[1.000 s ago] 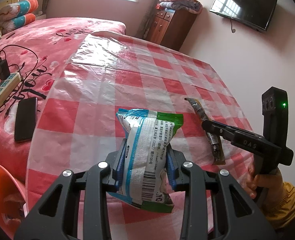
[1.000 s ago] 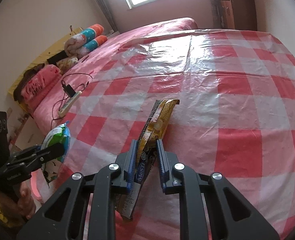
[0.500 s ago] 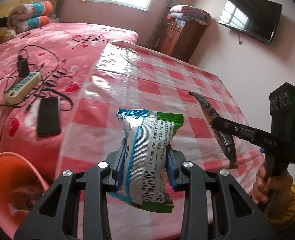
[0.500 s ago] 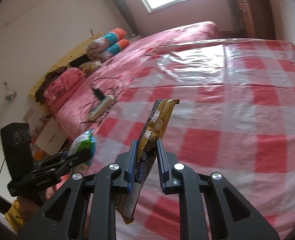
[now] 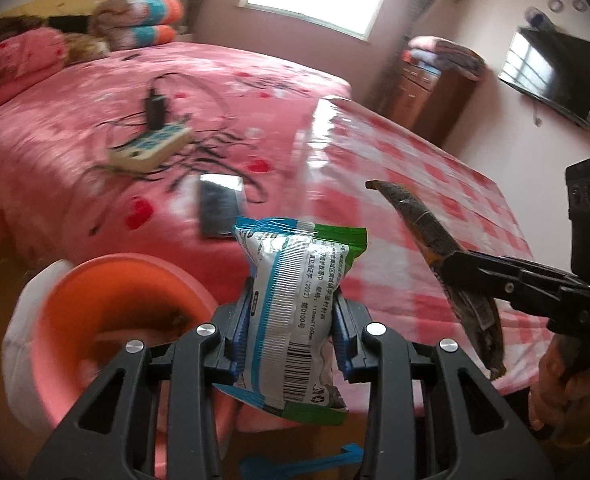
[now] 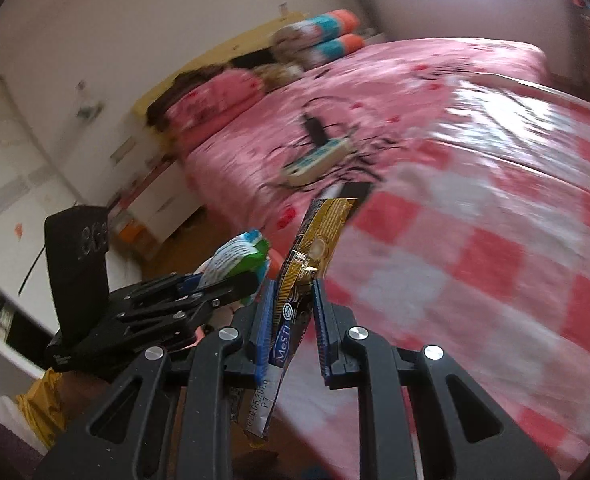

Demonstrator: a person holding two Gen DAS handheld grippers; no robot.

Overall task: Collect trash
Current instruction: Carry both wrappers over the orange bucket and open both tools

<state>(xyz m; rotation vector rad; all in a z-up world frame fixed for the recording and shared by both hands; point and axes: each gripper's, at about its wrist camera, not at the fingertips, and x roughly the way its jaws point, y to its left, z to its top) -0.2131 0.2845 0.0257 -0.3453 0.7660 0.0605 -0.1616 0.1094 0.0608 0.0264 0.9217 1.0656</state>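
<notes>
The white snack packet (image 5: 295, 304) with blue and green edges stands upright, clamped between the blue pads of the left gripper (image 5: 293, 334), above the near rim of the orange trash bin (image 5: 107, 280). The right gripper (image 6: 291, 330) is closed on a gold and dark coffee sachet (image 6: 315, 252), just beside the packet. Behind them are the checked tablecloth (image 5: 435, 184), a phone (image 5: 219, 204) and a power strip (image 5: 151, 148) on the pink bed (image 5: 55, 120).
</notes>
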